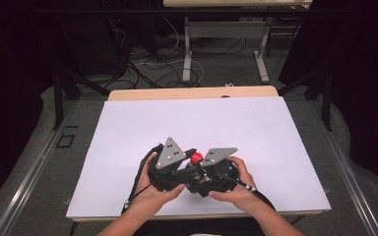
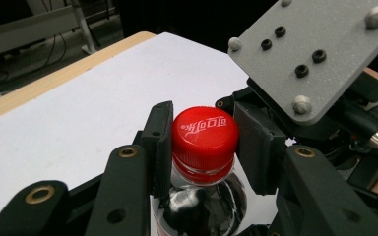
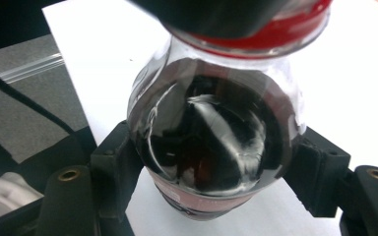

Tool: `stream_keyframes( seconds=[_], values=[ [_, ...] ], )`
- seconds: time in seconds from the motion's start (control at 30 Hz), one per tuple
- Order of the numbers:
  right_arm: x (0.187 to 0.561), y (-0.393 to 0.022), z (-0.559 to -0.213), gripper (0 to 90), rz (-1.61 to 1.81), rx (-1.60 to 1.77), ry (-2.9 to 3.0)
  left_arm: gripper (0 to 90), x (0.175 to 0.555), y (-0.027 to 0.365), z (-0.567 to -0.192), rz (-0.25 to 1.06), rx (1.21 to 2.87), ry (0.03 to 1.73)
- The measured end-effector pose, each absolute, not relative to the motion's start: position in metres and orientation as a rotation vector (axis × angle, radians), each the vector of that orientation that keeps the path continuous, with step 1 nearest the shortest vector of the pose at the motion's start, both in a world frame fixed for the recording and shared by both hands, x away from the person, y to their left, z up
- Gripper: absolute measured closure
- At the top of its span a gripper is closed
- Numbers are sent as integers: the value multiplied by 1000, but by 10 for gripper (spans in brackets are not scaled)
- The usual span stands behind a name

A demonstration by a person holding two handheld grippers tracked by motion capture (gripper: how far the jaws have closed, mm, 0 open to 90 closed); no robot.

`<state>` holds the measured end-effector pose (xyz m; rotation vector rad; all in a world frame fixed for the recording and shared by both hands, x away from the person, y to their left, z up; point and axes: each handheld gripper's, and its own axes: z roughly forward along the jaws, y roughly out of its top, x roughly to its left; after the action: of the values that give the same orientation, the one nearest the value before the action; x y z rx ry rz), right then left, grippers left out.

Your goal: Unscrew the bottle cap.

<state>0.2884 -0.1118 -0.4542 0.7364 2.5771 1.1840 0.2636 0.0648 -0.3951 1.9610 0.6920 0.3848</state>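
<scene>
1. You are at the uncapping step: your left gripper [image 2: 204, 147] has its jaws closed on the red cap [image 2: 205, 135], and your right gripper [image 3: 216, 182] clamps the bottle [image 3: 216, 142] body.
2. The bottle stands on the desk [image 1: 202, 123] near its front edge, between your hands.
3. Next, probably twist the cap while the right holds steady.
4. Both hands sit close together, low over the desk.

Red cap [image 2: 204, 133] with white lettering on a clear bottle [image 3: 215, 142] of dark liquid; red label band at lower centre. Black grippers bearing speckled grey plates [image 2: 315, 51]. White sheet [image 1: 197, 123] over a pale wood table [image 1: 128, 94].
</scene>
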Motion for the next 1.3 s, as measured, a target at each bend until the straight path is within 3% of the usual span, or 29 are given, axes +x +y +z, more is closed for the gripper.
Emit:
stream_keyframes(
  seconds=[0.77, 1.3],
  values=[
    [293, -119, -452, 295, 1176, 766, 2549, 610, 270, 84, -377, 401, 1930, 724],
    [301, -133, -448, 295, 1198, 818, 2482, 610, 291, 104, -392, 389, 1898, 817]
  ],
)
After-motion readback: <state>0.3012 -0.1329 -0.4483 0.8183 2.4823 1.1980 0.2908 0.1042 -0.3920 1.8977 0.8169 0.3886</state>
